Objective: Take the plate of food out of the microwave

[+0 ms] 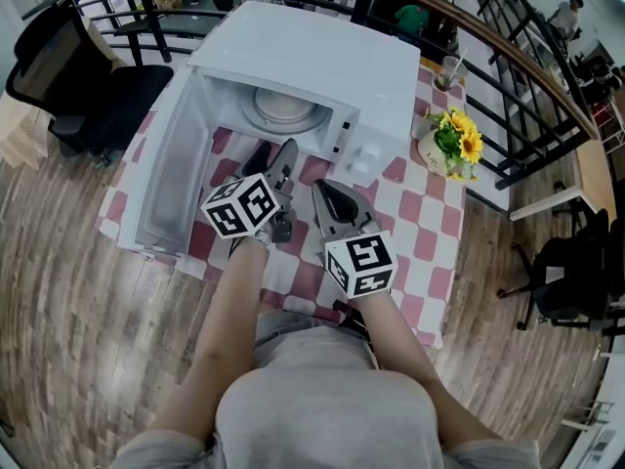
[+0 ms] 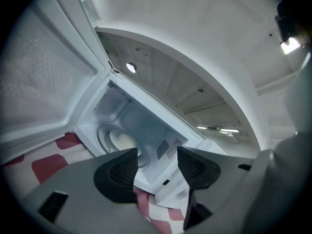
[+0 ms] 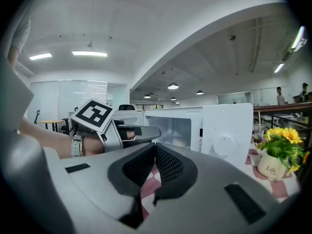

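A round white plate (image 1: 285,106) lies flat inside the open, boxy white microwave (image 1: 332,62). Just outside its doorway the left gripper (image 1: 276,156) stands open and empty. Beside it the right gripper (image 1: 324,191) is closed on nothing.

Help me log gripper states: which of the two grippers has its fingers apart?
The left gripper, facing the open microwave: its fingers stand apart with nothing between them, whereas the right gripper has its fingers closed together.

The microwave (image 1: 322,57) sits on the table (image 1: 430,233), its door (image 1: 176,164) standing open to the left, with the plate (image 1: 285,107) inside. A flower pot (image 1: 451,145) stands just right of it. The left gripper (image 1: 277,154) and right gripper (image 1: 327,191) are side by side before the opening.
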Available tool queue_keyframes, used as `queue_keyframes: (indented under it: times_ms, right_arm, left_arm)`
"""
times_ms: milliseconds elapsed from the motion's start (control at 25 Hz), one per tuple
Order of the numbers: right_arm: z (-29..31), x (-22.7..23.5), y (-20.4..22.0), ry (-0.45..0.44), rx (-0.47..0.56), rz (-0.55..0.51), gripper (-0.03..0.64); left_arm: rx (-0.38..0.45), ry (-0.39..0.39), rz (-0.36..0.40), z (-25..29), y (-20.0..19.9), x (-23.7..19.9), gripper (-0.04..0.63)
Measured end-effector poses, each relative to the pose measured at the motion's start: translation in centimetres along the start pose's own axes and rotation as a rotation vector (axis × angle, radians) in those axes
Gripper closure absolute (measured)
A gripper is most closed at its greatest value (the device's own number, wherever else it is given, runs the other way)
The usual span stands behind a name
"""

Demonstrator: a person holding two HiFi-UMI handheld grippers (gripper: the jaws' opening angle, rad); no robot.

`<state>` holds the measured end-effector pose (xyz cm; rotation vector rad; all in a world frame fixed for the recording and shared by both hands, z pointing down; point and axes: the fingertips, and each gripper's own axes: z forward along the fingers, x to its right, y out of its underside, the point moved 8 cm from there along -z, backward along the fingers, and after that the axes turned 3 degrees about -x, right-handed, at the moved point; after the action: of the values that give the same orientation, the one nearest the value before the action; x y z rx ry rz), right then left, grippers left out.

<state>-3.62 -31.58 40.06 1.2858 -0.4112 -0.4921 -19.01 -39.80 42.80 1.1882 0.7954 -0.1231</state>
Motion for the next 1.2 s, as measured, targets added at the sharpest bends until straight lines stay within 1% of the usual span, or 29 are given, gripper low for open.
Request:
queue_keyframes:
  times_ms: [200,400,520,640,760,880,1040,1200]
  right_arm:
    - [1.5,0.9,0.0,-0.001,-0.013,0.002,0.592]
    - [3.0,1.6,0.0,-0.007,-0.029,0.007,0.592]
    - [3.9,2.0,0.2,-0.01,-0.041,0.018,0.592]
    - [4.6,2.3,0.7,-0.013,-0.055,0.03,0.592]
    - [5.3,2.5,1.1,-0.02,-0.068,0.043,0.594]
    - [5.8,2.7,1.3,-0.026,-0.075,0.059,0.594]
    - [6.4,3.0,1.9,-0.025,-0.093,0.076,0.592]
    - [6.8,3.4,2.7,-0.01,-0.117,0.09,0.592]
  left_arm:
    - [-0.029,-0.041,-0.081,1.8,0.2,-1.8,0.339]
    - [-0.066,-0.115,-0.192,3.7,0.5,-3.9,0.285]
    - [-0.089,-0.158,-0.249,4.8,0.7,-5.2,0.267]
    - [-0.104,-0.176,-0.32,5.6,0.9,-6.2,0.267]
    - [-0.117,-0.205,-0.369,6.4,1.2,-6.9,0.261]
    - [-0.131,-0.253,-0.418,7.1,1.3,-7.7,0.255]
    - [-0.144,-0.324,-0.501,8.2,1.4,-8.9,0.25]
    - [-0.173,-0.378,-0.591,9.6,1.6,-9.7,0.247]
